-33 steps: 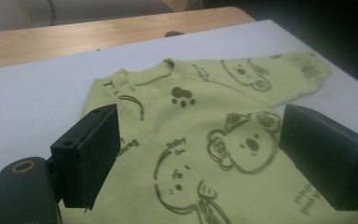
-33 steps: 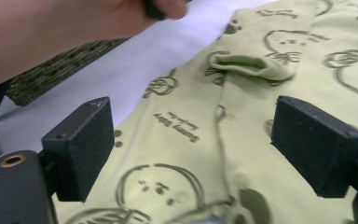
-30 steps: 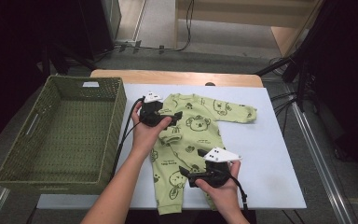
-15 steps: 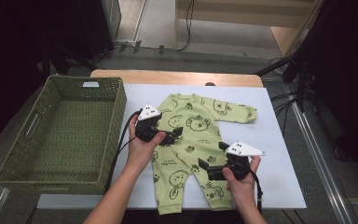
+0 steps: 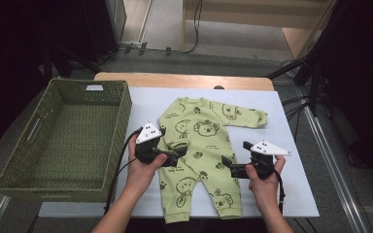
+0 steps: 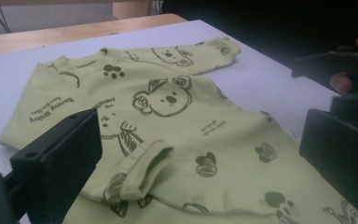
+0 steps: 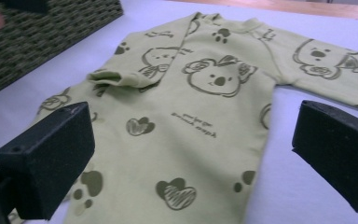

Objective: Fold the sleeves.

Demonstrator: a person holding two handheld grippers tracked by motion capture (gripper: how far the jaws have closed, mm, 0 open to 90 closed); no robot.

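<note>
Green baby romper (image 5: 201, 155) lies flat on the white table sheet (image 5: 291, 194), centre of the high view, collar toward 12 o'clock, legs toward 6. Print: koalas, hearts, paw marks. One sleeve (image 5: 243, 115) stretches out toward 2 o'clock. The other sleeve (image 5: 177, 145) is folded in across the chest, its cuff resting on the body cloth at about 9 o'clock of the garment's middle.

Left gripper (image 5: 177, 156) sits at the romper's 9 o'clock edge, held in the left hand (image 5: 143, 167), jaws pointing toward 3 o'clock. Jaws have just been opening and now stand wide apart; in the left gripper view the folded cuff (image 6: 147, 170) lies between and beyond them, untouched. Nothing grasped.

Right gripper (image 5: 227, 167) is at the romper's 3 o'clock edge, in the right hand (image 5: 262, 177), jaws pointing toward 9 o'clock. Its jaws too have just been opening and stand released; the right gripper view shows the romper's body (image 7: 186, 140) spread beneath them, no cloth pinched.

Woven green basket (image 5: 63, 136) stands at 9 o'clock of the romper, just beside the sheet's edge.
</note>
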